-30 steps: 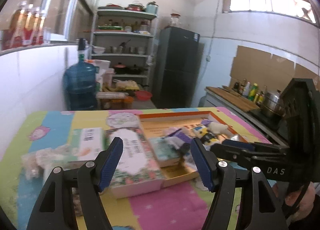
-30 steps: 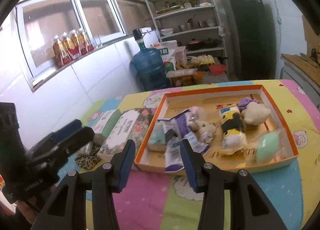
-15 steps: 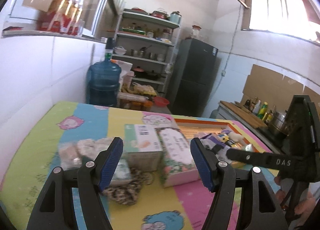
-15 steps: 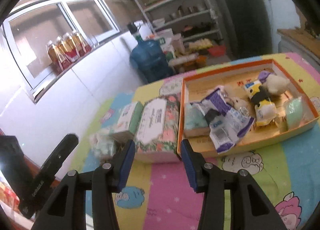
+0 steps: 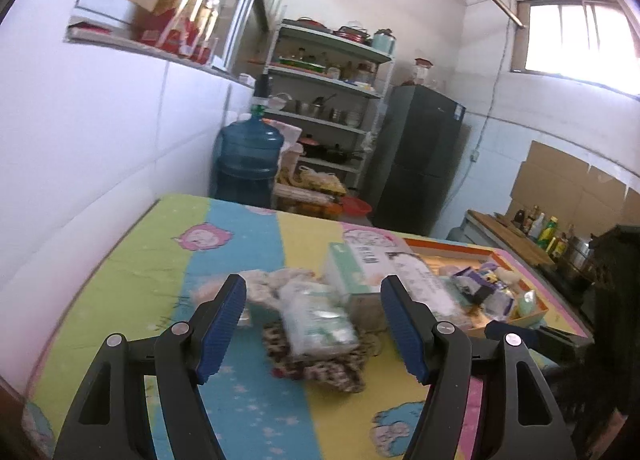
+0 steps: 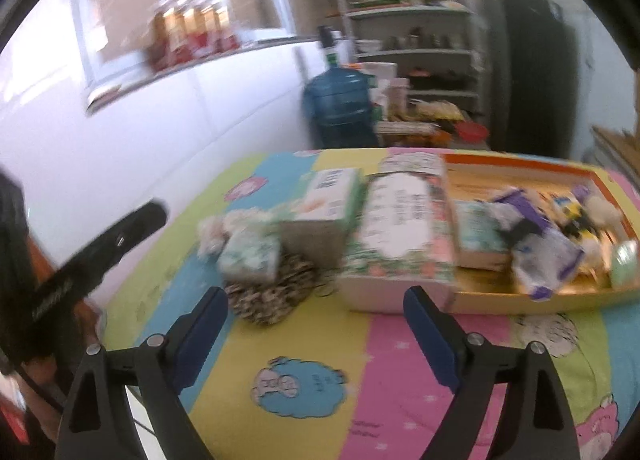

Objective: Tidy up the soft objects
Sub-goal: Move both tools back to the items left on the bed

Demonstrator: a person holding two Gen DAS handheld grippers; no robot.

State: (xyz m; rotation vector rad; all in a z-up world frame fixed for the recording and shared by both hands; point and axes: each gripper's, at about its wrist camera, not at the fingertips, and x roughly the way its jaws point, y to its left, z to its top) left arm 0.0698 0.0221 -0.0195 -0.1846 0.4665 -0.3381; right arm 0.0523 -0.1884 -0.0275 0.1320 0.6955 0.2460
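My left gripper (image 5: 314, 324) is open and empty, hovering just short of a small tissue pack (image 5: 320, 320) that lies on a leopard-print cloth (image 5: 320, 364); both also show in the right wrist view, the pack (image 6: 250, 256) on the cloth (image 6: 272, 292). A fluffy white item (image 5: 276, 284) lies behind them. My right gripper (image 6: 316, 324) is open and empty above the mat, in front of a floral tissue box (image 6: 400, 232). An orange tray (image 6: 520, 163) at right holds plush toys (image 6: 580, 207) and packets (image 6: 544, 256).
A green tissue box (image 6: 328, 199) stands between the fluffy item and the floral box. The table has a colourful cartoon mat (image 6: 304, 380) and meets a white wall (image 5: 80, 163) on the left. A blue water jug (image 5: 248, 163), shelves and a dark fridge (image 5: 416, 155) stand behind.
Both grippers have swung left, away from the tray. The left one now faces the tissue pack and leopard cloth. The right jaws have opened wider.
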